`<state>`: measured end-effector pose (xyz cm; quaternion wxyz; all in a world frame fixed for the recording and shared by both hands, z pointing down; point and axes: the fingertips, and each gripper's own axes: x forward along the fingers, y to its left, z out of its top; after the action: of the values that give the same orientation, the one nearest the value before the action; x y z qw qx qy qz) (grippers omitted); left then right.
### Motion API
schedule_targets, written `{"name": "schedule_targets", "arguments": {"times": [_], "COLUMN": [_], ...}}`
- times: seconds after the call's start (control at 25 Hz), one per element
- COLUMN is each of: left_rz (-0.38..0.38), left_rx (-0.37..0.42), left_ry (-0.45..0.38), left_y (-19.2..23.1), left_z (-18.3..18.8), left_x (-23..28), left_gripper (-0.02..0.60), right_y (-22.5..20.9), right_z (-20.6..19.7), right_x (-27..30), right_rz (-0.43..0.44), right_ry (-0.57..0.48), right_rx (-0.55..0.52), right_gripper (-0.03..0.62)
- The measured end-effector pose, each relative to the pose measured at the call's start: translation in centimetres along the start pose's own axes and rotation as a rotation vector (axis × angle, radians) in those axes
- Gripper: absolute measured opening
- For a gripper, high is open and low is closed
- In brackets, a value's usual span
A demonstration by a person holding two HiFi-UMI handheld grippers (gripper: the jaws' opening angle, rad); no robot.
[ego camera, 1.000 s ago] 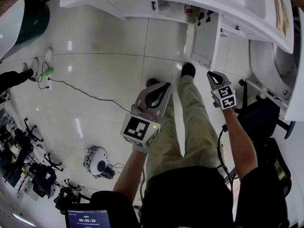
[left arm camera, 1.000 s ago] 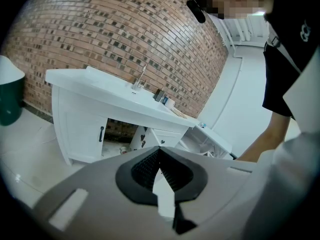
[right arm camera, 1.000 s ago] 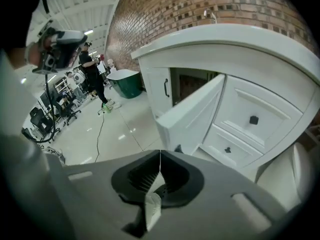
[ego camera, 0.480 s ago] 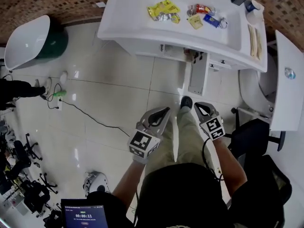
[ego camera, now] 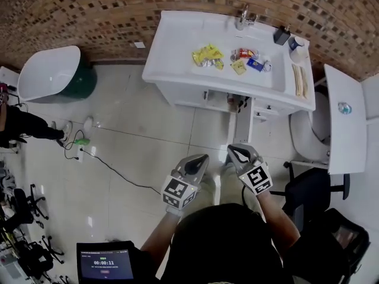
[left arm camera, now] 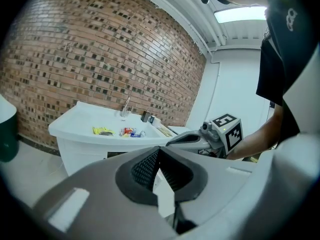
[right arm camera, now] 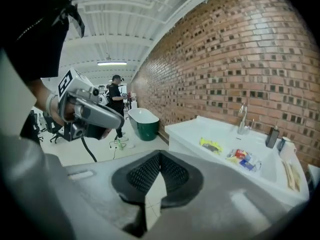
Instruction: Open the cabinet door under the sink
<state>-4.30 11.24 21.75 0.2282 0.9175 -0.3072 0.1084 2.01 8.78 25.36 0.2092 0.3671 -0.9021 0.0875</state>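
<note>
**Both grippers shut and empty, cabinet door standing open**

I hold my two grippers side by side in front of me, close together but not touching. Both point toward the sink unit. My left gripper has its fingers pressed together at the tips, with nothing between them. My right gripper is the same: its fingers meet tip to tip and hold nothing.

The cabinet door under the sink is open. It stands out from the white cabinet front toward me, and the head view shows it almost edge on. Neither gripper touches it, and the gripper views show both of them well back from the unit.

The white counter runs along the brick wall, with the tap at its back edge. In the basin lie a yellow packet and a few small red and blue packets.

Off to the left on the tiled floor stands a white and green tub, and a black cable trails across the tiles. To the right are a white table and a black chair.
</note>
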Motion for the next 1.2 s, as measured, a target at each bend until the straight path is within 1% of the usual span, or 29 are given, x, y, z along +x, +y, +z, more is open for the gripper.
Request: {"name": "schedule_targets", "arguments": {"times": [0.16, 0.28, 0.36, 0.48, 0.6, 0.72, 0.8, 0.96, 1.12, 1.2], "left_rz": [0.003, 0.048, 0.080, 0.105, 0.163, 0.199, 0.207, 0.202, 0.193, 0.188], "left_rx": [0.015, 0.032, 0.034, 0.008, -0.012, -0.047, -0.051, -0.033, -0.016, -0.014], "left_ry": [-0.009, -0.028, -0.043, -0.068, -0.095, -0.116, -0.125, -0.120, -0.117, -0.108], "left_y": [-2.2, -2.0, -2.1, -3.9, -5.4, -8.0, -10.0, -14.0, -17.6, -19.0], "left_z": [-0.1, 0.8, 1.3, 1.6, 1.0, 0.4, 0.1, -0.7, -1.6, -2.2], "left_x": [-1.1, -1.6, -1.5, -2.2, -3.9, -4.3, -3.7, -2.2, -1.7, -1.7], "left_gripper": [0.011, 0.011, 0.011, 0.011, 0.011, 0.011, 0.011, 0.011, 0.011, 0.011], "right_y": [3.1, 4.3, 4.2, 4.7, 6.3, 6.7, 6.3, 6.0, 7.3, 8.1], "right_z": [2.2, 4.2, 5.1, 5.8, 6.3, 5.6, 4.9, 2.9, 1.0, 0.0], "right_x": [-1.3, -0.7, -0.8, -2.0, -3.7, -6.3, -8.3, -11.9, -15.0, -16.3], "right_rz": [0.043, 0.099, 0.129, 0.158, 0.187, 0.213, 0.222, 0.234, 0.249, 0.253], "right_ry": [-0.034, -0.068, -0.099, -0.128, -0.121, -0.122, -0.124, -0.125, -0.111, -0.111], "right_rx": [-0.037, -0.072, -0.044, 0.015, 0.024, 0.016, 0.026, 0.044, 0.025, 0.031], "right_gripper": [-0.008, -0.008, -0.008, -0.008, -0.009, -0.009, -0.009, -0.009, -0.009, -0.009]}}
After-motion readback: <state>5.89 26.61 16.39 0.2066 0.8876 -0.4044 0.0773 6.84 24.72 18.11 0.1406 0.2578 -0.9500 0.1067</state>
